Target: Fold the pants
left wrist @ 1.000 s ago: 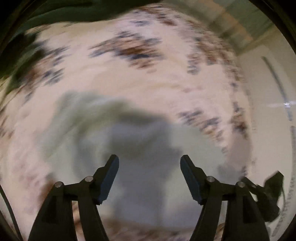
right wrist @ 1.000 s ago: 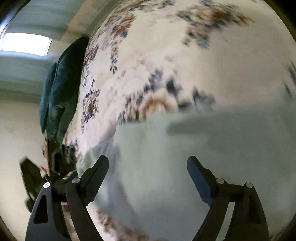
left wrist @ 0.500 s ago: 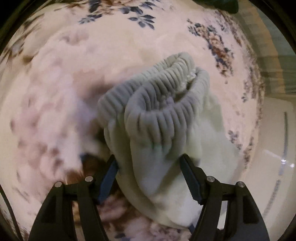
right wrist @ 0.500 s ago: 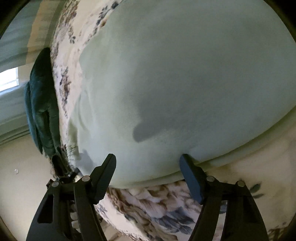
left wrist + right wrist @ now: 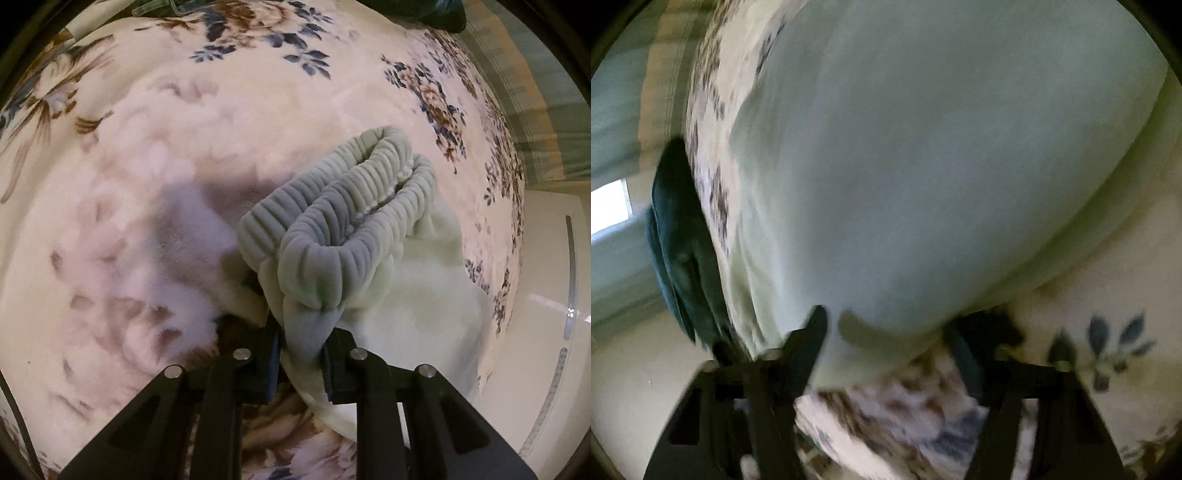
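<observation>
- Left wrist view: the left gripper [image 5: 301, 356] points steeply down at a fleecy blanket [image 5: 122, 229] printed with blue and brown flowers.
- The pale green pants [image 5: 402, 295] lie on that blanket, right of the middle of this view, with the ribbed elastic waistband [image 5: 343, 218] bunched into a loop and standing up from the cloth.
- The left gripper's jaws are nearly together and pinch a tuck of the pants fabric just below the waistband; the fabric is squeezed into a narrow wedge between the two black fingers [image 5: 267, 363].
- A shadow falls across the blanket to the left of the waistband.
- At the right edge of this view a pale, glossy floor [image 5: 546, 280] shows past the blanket's edge.
- At the top edge lies a dark green cloth [image 5: 424, 11], only partly in view.
- Right wrist view: the picture is blurred. The pants [image 5: 923, 166] fill most of it as a smooth, pale green sheet, with the lower edge curving down to the gripper.
- The right gripper [image 5: 886, 332] has just been closing its jaws; they stand about half open, with the hem edge of the pants between them. Through the blur I cannot tell whether the pads already press on the cloth.
- Below the hem the flowered blanket [image 5: 1108, 295] shows again, with a blue leaf print at the lower right.
- A dark green cushion or cloth [image 5: 679, 258] sits at the left beyond the blanket's edge, with a bright window [image 5: 609, 206] further left.
</observation>
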`<state>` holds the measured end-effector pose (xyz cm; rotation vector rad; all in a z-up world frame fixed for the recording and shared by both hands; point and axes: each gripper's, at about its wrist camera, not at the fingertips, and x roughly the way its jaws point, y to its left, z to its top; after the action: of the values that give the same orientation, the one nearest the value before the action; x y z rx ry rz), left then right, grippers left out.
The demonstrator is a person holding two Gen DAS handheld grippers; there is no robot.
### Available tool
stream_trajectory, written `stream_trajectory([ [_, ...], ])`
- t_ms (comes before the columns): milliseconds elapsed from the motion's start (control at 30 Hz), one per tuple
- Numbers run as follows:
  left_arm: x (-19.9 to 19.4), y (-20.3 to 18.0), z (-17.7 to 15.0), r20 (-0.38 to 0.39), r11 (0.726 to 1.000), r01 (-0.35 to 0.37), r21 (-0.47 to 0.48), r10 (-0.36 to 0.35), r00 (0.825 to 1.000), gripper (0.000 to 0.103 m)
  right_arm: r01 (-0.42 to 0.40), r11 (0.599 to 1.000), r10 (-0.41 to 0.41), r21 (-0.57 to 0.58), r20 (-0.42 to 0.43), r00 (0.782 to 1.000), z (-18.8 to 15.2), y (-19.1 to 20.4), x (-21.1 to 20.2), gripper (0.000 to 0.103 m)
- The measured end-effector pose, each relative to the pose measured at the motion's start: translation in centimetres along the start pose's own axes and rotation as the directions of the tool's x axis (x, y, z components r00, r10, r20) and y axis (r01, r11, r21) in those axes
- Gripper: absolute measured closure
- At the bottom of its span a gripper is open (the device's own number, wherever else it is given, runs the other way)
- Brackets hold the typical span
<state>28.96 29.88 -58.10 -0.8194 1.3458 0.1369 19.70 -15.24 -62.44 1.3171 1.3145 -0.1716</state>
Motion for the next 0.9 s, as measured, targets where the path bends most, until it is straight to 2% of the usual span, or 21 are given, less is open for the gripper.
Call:
stream_trajectory([
  [67, -0.2, -0.5, 0.2, 0.004, 1.0, -0.002, 0.02, 0.002, 1.0, 0.087, 0.007, 0.999, -0.008, 0.047, 0.028, 1.0, 0.6, -0.7, 0.1, 0.067],
  [167, -0.5, -0.8, 0.5, -0.003, 0.999, -0.003, 0.038, 0.004, 1.0, 0.087, 0.012, 0.996, -0.014, 0.089, 0.022, 1.0, 0.5, -0.9, -0.3, 0.067],
  [233, -0.6, -0.8, 0.5, -0.003, 0.999, -0.004, 0.042, 0.004, 1.0, 0.087, 0.022, 0.997, -0.025, 0.07, 0.032, 0.999, -0.3, -0.4, -1.9, 0.066],
  [333, -0.6, -0.9, 0.5, -0.003, 0.999, -0.011, 0.05, 0.011, 1.0, 0.087, -0.012, 1.0, 0.011, 0.017, 0.063, 0.998, -1.0, 0.2, -4.0, 0.066],
  [433, -0.7, -0.9, 0.5, -0.007, 0.999, -0.01, 0.043, 0.01, 1.0, 0.087, -0.008, 0.999, 0.006, 0.038, 0.06, 0.998, 0.1, -0.7, -3.2, 0.066],
  [533, -0.6, -1.0, 0.6, -0.006, 0.999, -0.012, 0.05, 0.012, 1.0, 0.087, -0.061, 0.995, 0.055, 0.076, 0.081, 0.995, 1.5, -1.4, -2.1, 0.068],
  [567, -0.6, -1.0, 0.6, -0.007, 0.999, -0.015, 0.053, 0.016, 1.0, 0.087, -0.072, 0.995, 0.064, 0.074, 0.097, 0.993, 1.9, -1.4, -1.9, 0.091],
  [600, -0.7, -0.9, 0.5, -0.007, 0.998, -0.019, 0.054, 0.02, 1.0, 0.087, -0.04, 0.997, 0.032, 0.07, 0.108, 0.994, 2.0, -1.3, -1.9, 0.095],
  [667, -1.0, -0.9, 0.4, -0.004, 0.997, -0.036, 0.063, 0.036, 0.999, 0.087, -0.03, 0.997, 0.021, 0.073, 0.122, 0.992, 1.3, -1.1, -2.2, 0.095],
  [800, -1.1, -0.1, 0.1, -0.018, 0.995, -0.061, 0.077, 0.062, 0.998, 0.086, 0.015, 0.999, -0.009, -0.035, 0.161, 0.987, -1.5, 0.7, -4.9, 0.095],
  [900, 0.1, 0.5, 0.2, -0.029, 0.994, -0.09, 0.06, 0.092, 0.995, 0.086, 0.065, 0.998, -0.065, 0.002, 0.126, 0.99, -1.4, -0.9, -3.5, 0.095],
])
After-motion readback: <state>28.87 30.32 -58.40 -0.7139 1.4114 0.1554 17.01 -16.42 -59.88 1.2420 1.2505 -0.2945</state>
